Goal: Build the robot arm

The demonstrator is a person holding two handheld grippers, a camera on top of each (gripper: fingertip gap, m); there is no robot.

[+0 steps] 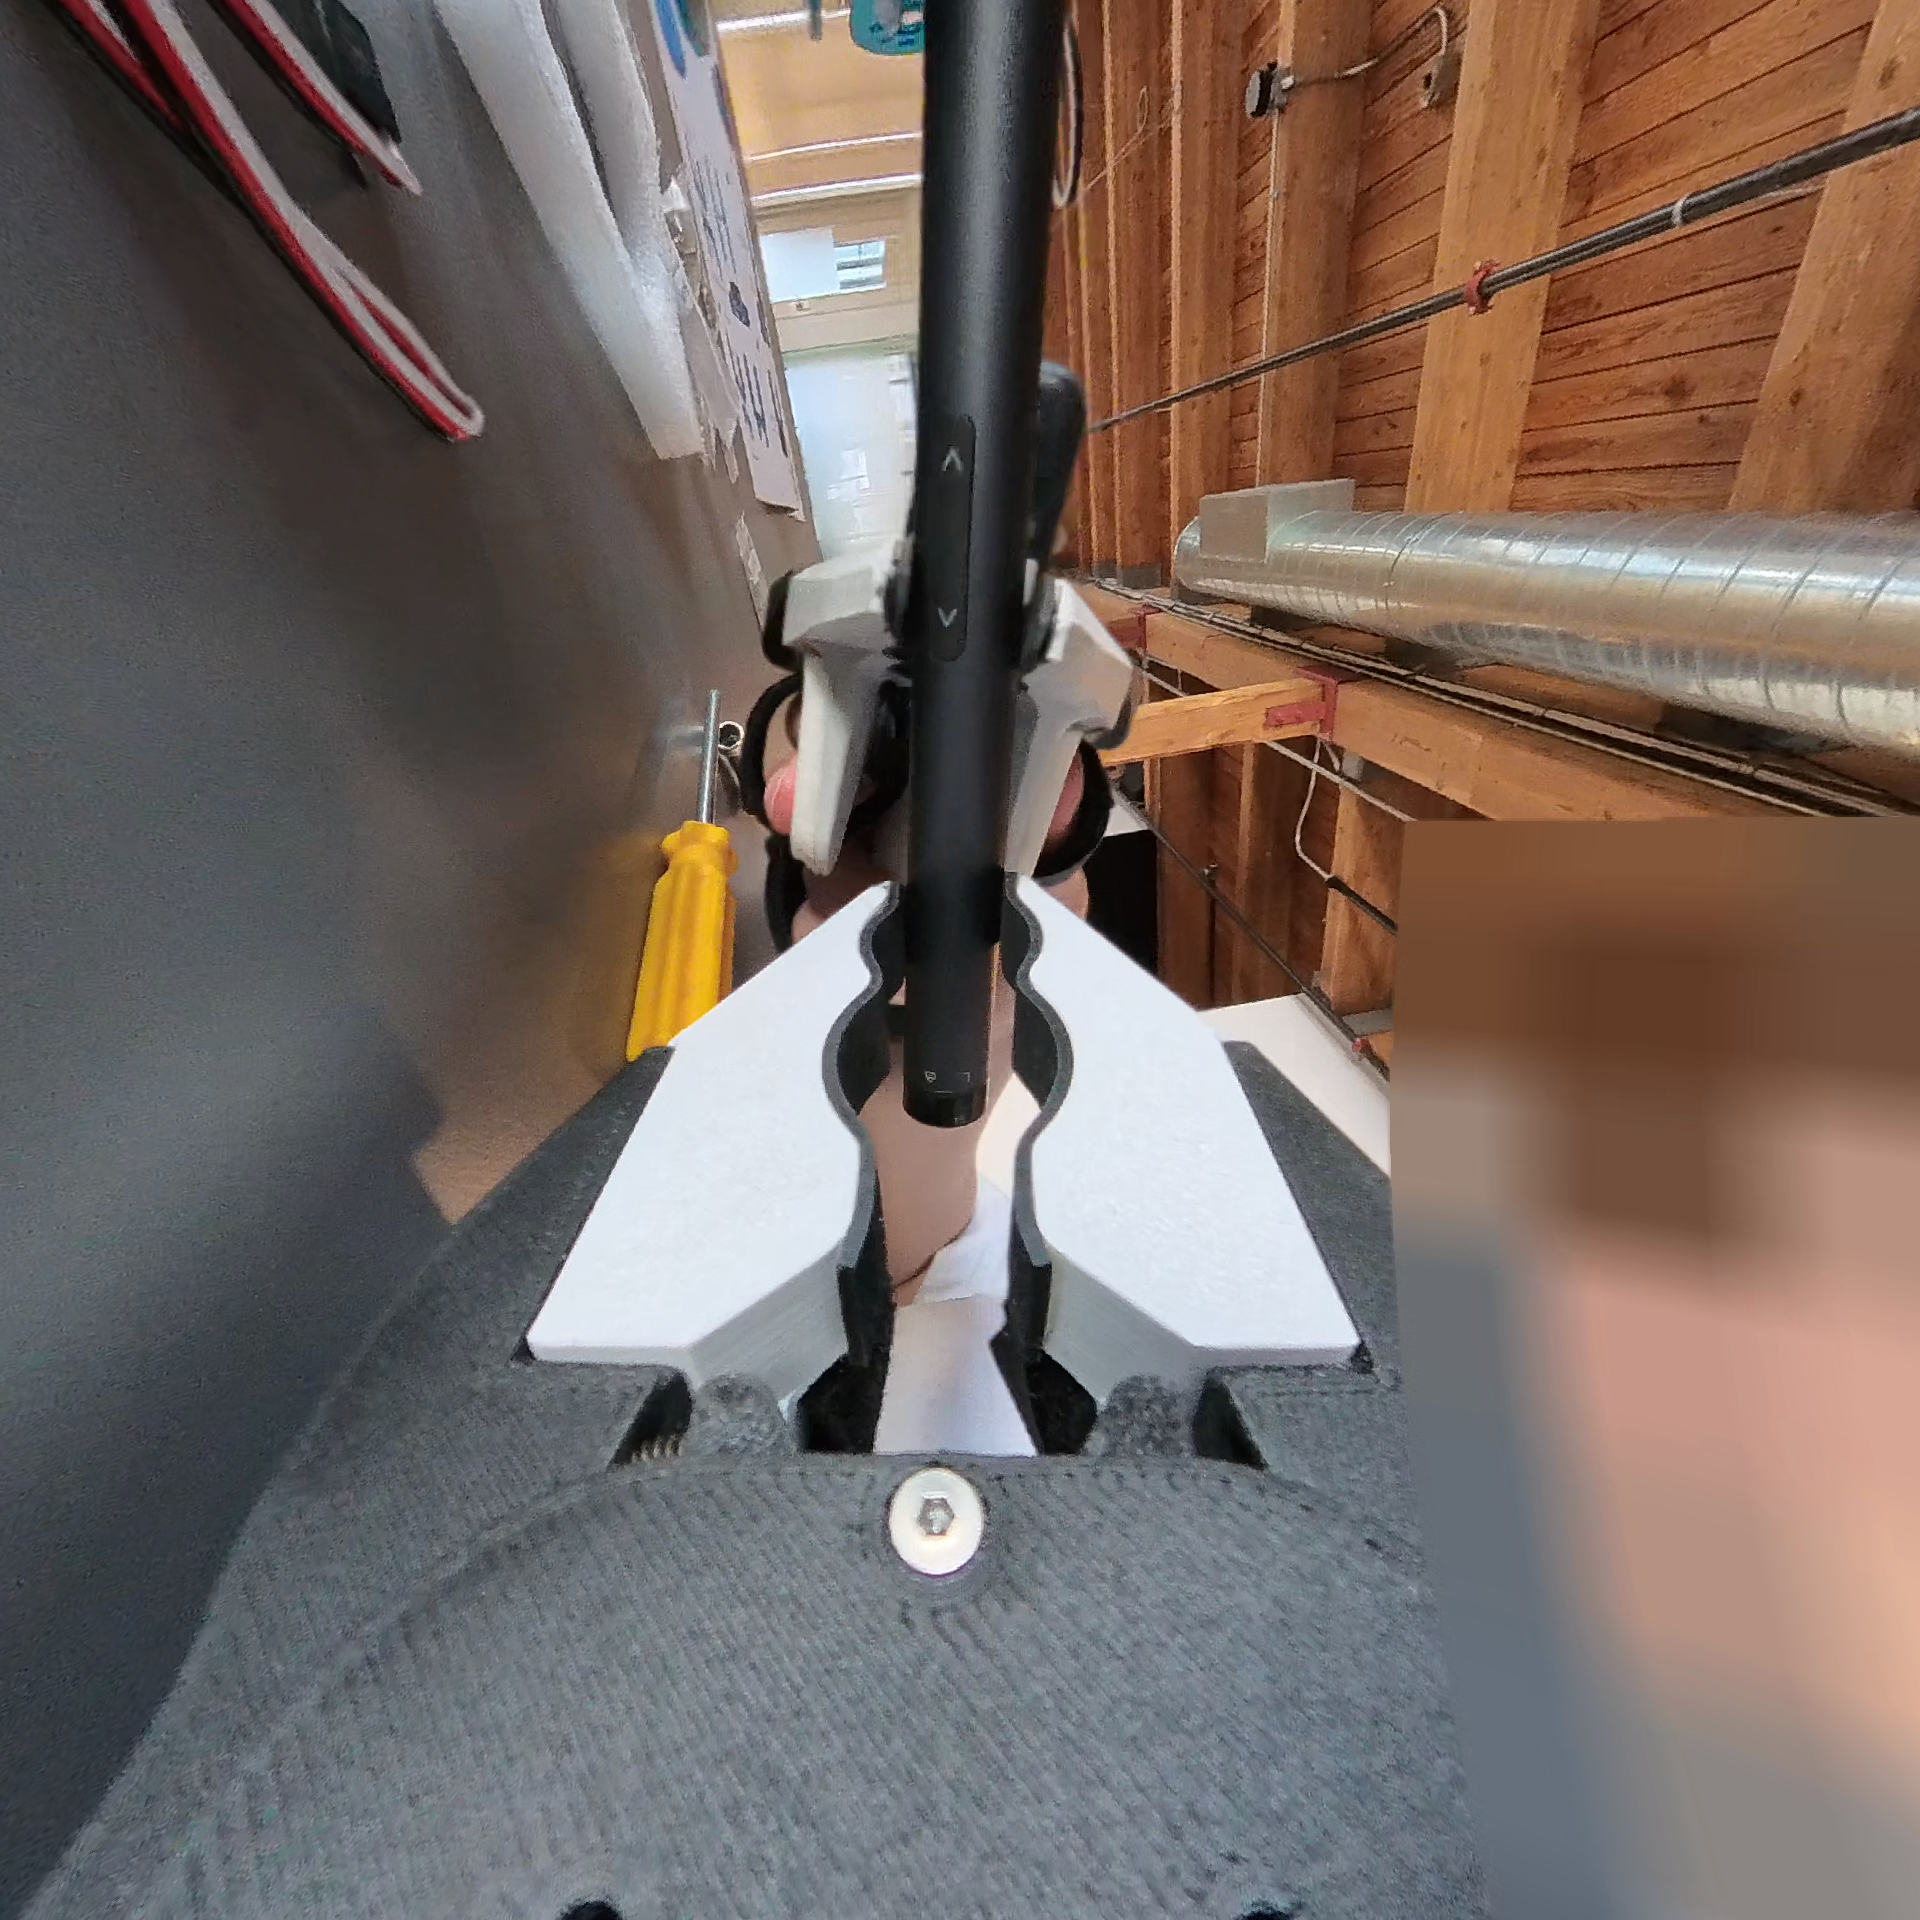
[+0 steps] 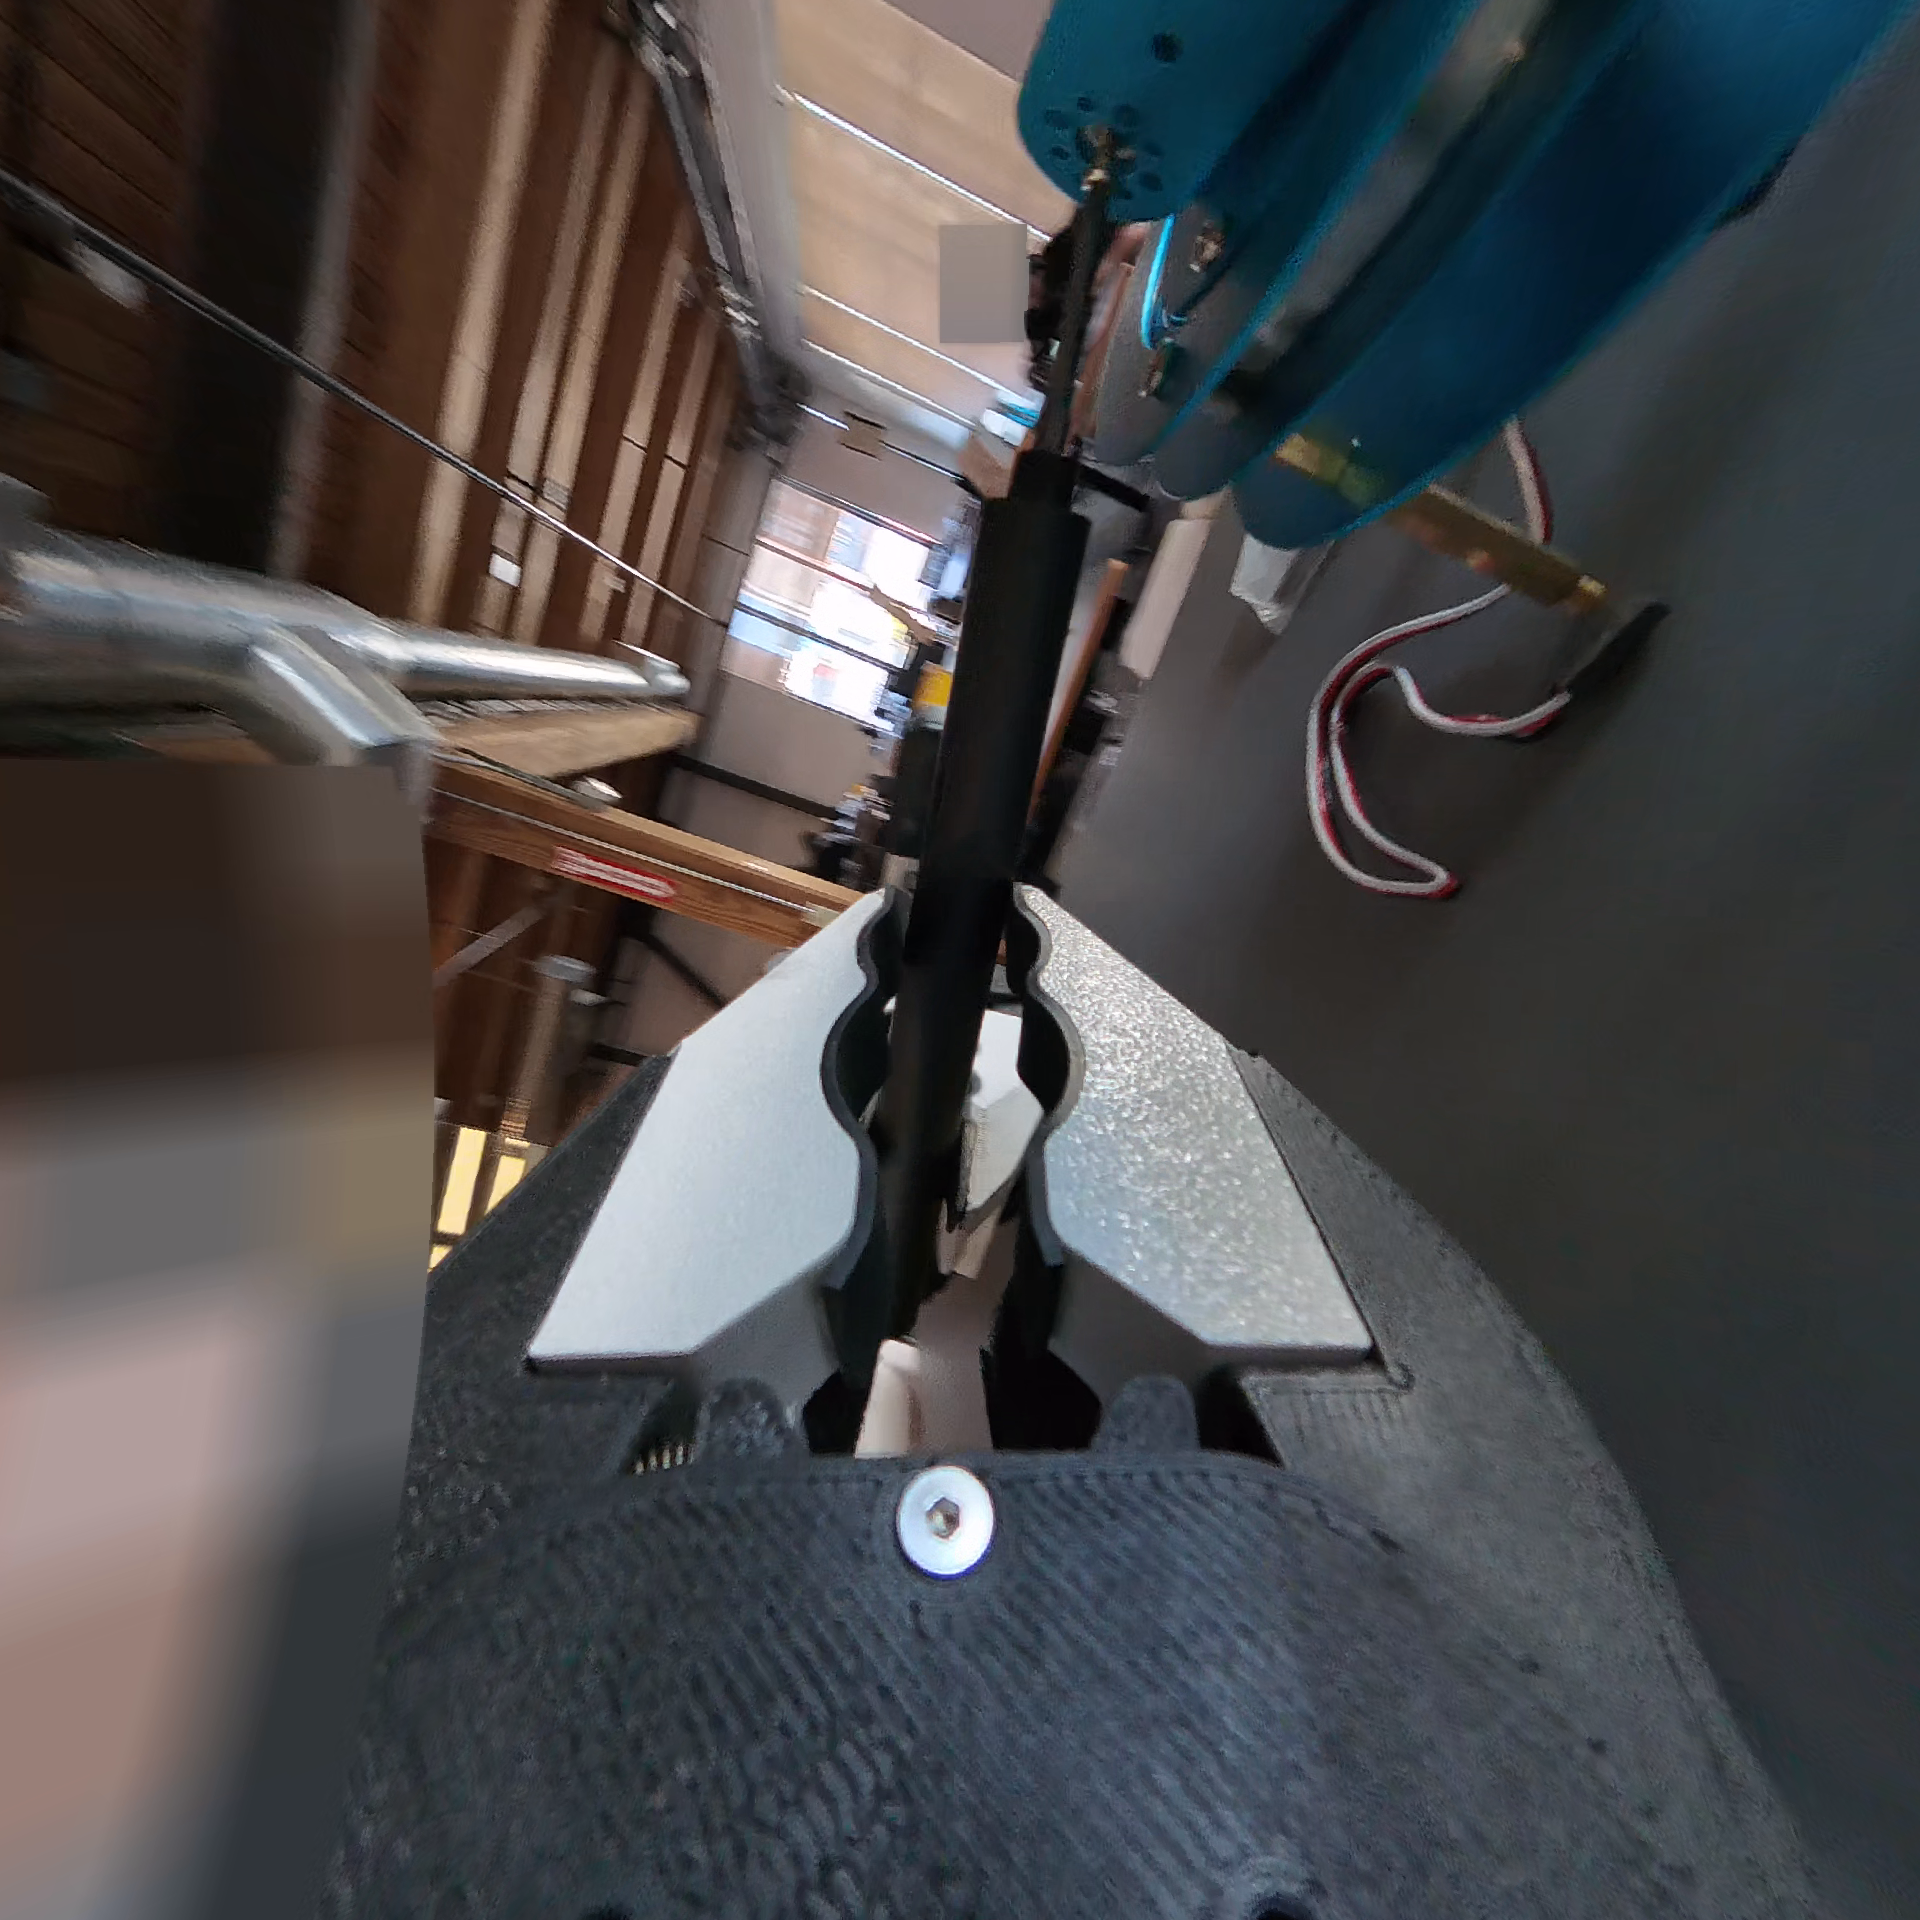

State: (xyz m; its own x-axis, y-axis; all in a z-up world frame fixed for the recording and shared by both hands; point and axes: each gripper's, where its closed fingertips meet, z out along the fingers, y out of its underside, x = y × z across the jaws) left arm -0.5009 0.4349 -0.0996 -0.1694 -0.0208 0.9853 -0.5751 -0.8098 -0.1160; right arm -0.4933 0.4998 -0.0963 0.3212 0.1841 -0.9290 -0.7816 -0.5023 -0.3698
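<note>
My left gripper is shut on the butt end of a black pen-shaped power screwdriver with two arrow buttons. My right gripper shows just beyond it, its white fingers clamped around the same tool. In the right wrist view my right gripper is shut on the black screwdriver. The thin bit reaches a brass screw on a blue plastic assembly of stacked plates. That assembly stands on a dark grey mat.
A yellow-handled screwdriver lies on the grey mat beside the grippers. Red and white wires and a brass standoff trail from the blue assembly. A wooden wall with a silver duct is behind. The grippers' ends are close to 6 cm from one another.
</note>
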